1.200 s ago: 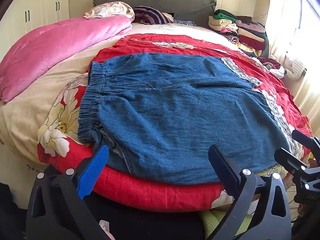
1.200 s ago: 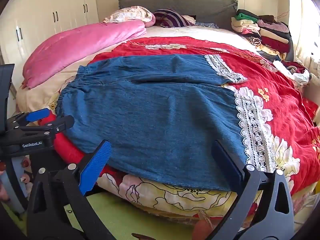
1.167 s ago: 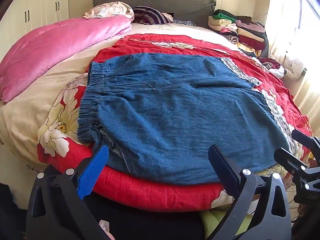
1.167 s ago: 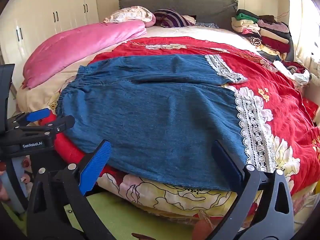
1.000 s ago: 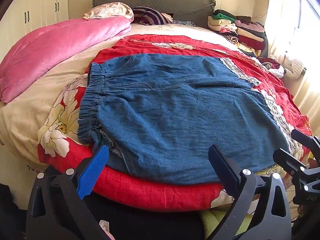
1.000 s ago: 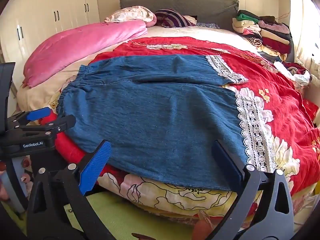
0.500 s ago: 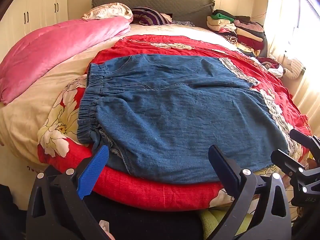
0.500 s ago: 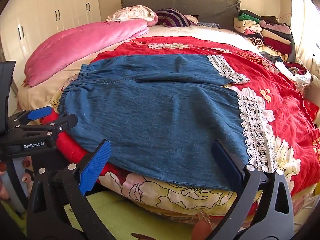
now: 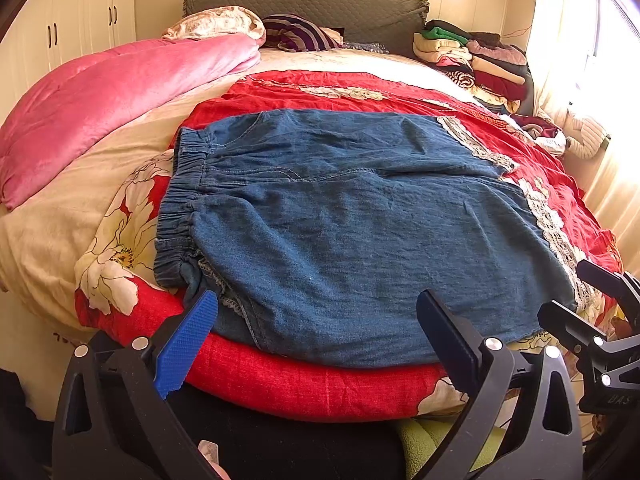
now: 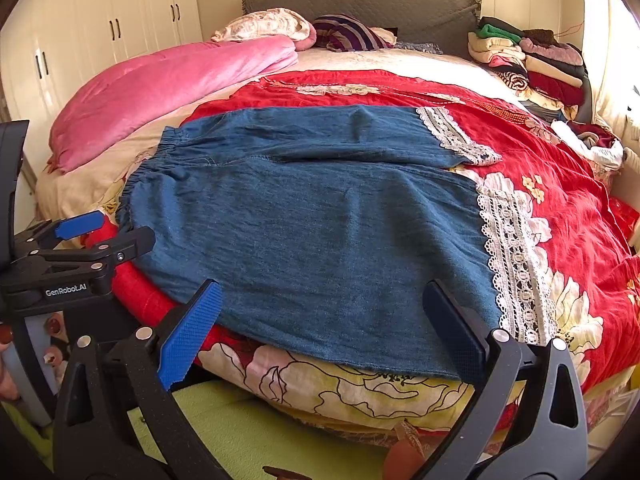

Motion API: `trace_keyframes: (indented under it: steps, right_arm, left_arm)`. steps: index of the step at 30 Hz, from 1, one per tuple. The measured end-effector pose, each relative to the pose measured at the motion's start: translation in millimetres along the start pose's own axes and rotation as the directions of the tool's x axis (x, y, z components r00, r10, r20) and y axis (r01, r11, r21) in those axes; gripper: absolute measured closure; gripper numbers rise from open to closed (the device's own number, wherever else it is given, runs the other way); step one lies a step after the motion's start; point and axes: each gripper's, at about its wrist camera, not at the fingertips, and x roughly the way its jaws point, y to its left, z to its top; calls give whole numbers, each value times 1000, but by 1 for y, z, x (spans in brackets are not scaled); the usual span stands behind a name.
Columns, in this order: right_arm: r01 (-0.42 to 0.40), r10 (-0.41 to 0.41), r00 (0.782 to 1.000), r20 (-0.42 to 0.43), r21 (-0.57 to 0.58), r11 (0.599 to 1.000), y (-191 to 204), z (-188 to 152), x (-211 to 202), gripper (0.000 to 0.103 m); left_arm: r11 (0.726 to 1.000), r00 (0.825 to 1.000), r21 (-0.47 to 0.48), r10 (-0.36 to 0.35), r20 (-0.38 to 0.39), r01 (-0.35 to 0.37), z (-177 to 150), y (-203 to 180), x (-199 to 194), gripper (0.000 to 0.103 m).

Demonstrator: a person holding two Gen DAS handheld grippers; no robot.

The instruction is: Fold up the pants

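Blue denim pants [image 9: 352, 216] with an elastic waistband at the left and white lace hems [image 10: 508, 248] at the right lie spread flat on the bed; they also show in the right wrist view [image 10: 320, 216]. My left gripper [image 9: 316, 316] is open and empty, just short of the pants' near edge by the waistband. My right gripper [image 10: 320, 308] is open and empty at the near edge of the front leg. Each gripper shows in the other's view: the right gripper [image 9: 592, 300] and the left gripper [image 10: 104, 232].
The pants rest on a red floral bedspread [image 10: 568, 184]. A pink duvet [image 9: 100, 96] lies at the left, pillows [image 9: 296, 32] at the grey headboard, a stack of folded clothes [image 9: 480, 60] at the back right. White wardrobe doors [image 10: 100, 28] stand on the left.
Both grippers have edged slightly forward toward the pants' near edge. The pants have not moved and both grippers stay open.
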Motion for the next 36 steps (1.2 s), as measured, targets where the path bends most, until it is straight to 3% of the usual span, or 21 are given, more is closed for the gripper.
trace_keyframes:
  steps: [36]
  right_arm:
    - [-4,4,1000,-7,0,1000,-1,-2,1,8]
  left_arm:
    - [1000,1000,-3,1,2,-1,2,2,-1,4]
